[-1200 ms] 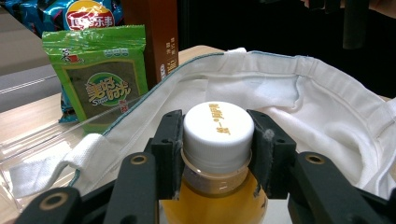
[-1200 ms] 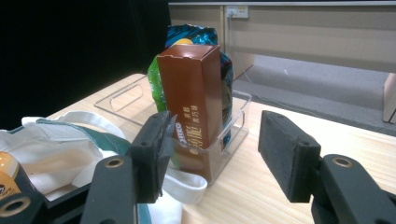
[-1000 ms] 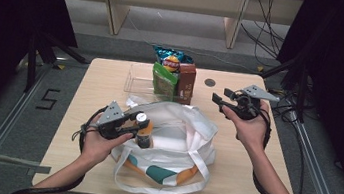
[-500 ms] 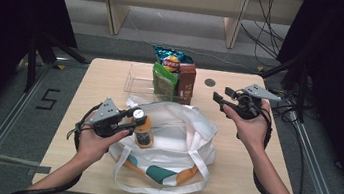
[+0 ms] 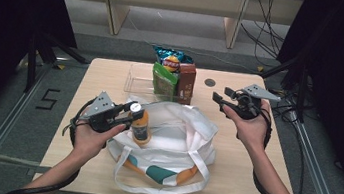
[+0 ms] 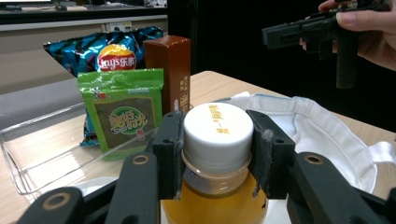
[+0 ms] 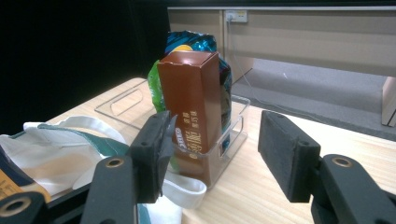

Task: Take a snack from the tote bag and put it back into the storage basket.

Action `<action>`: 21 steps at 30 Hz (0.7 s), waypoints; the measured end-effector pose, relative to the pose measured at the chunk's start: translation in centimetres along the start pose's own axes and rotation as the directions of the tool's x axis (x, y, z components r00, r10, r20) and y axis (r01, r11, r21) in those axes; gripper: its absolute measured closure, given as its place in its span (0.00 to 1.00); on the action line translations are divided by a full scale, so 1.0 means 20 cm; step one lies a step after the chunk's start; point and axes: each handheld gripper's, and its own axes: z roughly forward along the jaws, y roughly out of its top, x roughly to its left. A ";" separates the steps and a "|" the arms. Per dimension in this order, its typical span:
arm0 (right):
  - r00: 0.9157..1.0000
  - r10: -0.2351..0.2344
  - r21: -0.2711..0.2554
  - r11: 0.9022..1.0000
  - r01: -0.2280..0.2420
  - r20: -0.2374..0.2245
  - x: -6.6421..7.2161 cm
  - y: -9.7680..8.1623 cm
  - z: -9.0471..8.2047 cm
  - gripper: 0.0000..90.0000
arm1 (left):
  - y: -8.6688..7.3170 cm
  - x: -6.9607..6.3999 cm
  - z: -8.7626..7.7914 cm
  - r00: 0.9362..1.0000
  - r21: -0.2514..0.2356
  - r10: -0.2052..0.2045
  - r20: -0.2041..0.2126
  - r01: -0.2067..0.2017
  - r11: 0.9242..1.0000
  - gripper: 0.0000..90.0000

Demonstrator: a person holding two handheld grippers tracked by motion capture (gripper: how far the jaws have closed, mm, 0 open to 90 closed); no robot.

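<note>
My left gripper is shut on the neck of a bottle of orange drink with a white cap, held above the left side of the white tote bag. In the left gripper view both pads clamp the bottle just under the cap. My right gripper hovers open over the table's right rear, nothing between its jaws. Beyond it a brown carton stands in a clear tray.
The clear tray at the table's back holds a green snack packet, a blue chip bag and the brown carton. A dark round hole marks the tabletop. The bag's handles trail toward the front edge.
My left gripper has lifted the bottle up out of the bag's left side. The right gripper has stayed where it was.
</note>
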 end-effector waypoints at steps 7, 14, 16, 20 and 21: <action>1.000 -0.007 -0.016 1.000 0.007 0.003 -0.01 0.00 0.00 0.50 | 0.03 0.01 -0.01 1.000 -0.011 -0.006 -0.010 0.005 1.000 0.65; 1.000 -0.003 -0.006 1.000 0.003 0.000 -0.01 0.00 0.00 0.50 | 0.07 0.03 -0.02 1.000 -0.022 0.006 -0.017 -0.006 1.000 0.65; 1.000 -0.005 -0.007 1.000 0.005 0.004 -0.01 0.00 0.00 0.50 | 0.08 0.03 -0.02 1.000 -0.026 -0.003 -0.019 0.002 1.000 0.65; 1.000 -0.013 -0.007 1.000 0.013 -0.002 -0.01 0.00 0.01 0.50 | 0.10 0.03 -0.03 1.000 -0.034 -0.003 -0.022 0.002 0.999 0.65; 1.000 -0.013 -0.007 1.000 0.013 -0.002 -0.01 0.00 0.01 0.50 | 0.10 0.04 -0.03 1.000 -0.036 0.002 -0.024 -0.003 0.999 0.65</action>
